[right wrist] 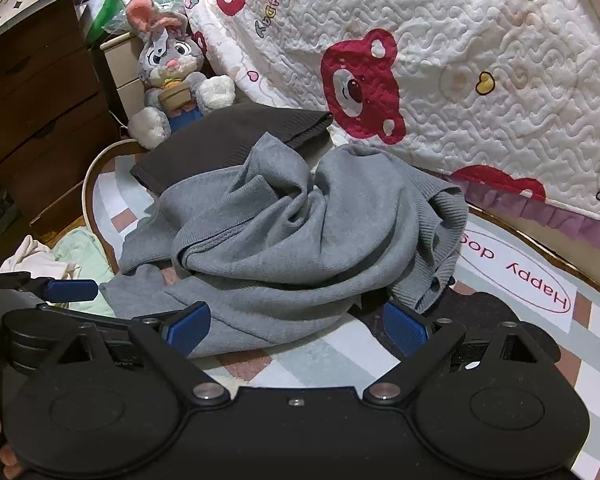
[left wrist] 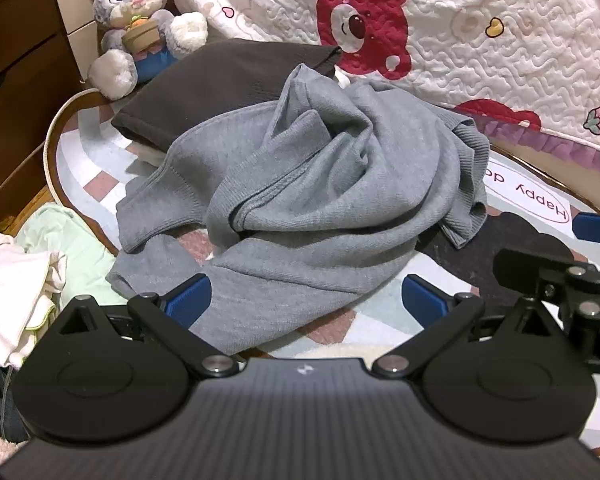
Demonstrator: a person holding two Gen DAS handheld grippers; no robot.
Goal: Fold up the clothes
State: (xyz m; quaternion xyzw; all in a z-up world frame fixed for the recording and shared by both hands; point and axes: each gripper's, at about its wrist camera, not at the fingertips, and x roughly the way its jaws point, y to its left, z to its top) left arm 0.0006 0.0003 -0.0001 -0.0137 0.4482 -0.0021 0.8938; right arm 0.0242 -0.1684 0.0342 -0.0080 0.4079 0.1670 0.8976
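A grey knit sweater (left wrist: 300, 184) (right wrist: 300, 232) lies crumpled in a heap on a patterned rug (left wrist: 380, 312) (right wrist: 324, 356). Behind it sits a folded dark brown garment (left wrist: 220, 80) (right wrist: 228, 136). My left gripper (left wrist: 306, 304) hovers open over the sweater's near hem, blue pads spread wide with nothing between them. My right gripper (right wrist: 296, 328) is also open, just above the sweater's near edge. The right gripper's black linkage (left wrist: 560, 280) shows at the right of the left wrist view, and a blue pad of the left gripper (right wrist: 72, 290) shows at the left of the right wrist view.
A plush grey rabbit (left wrist: 140, 20) (right wrist: 172, 76) leans at the back left by a wooden dresser (left wrist: 16, 60) (right wrist: 40, 92). A white quilt with red bears (left wrist: 480, 40) (right wrist: 440, 68) hangs behind. Pale green and white clothes (left wrist: 28, 264) (right wrist: 72, 256) are piled off the rug's left edge.
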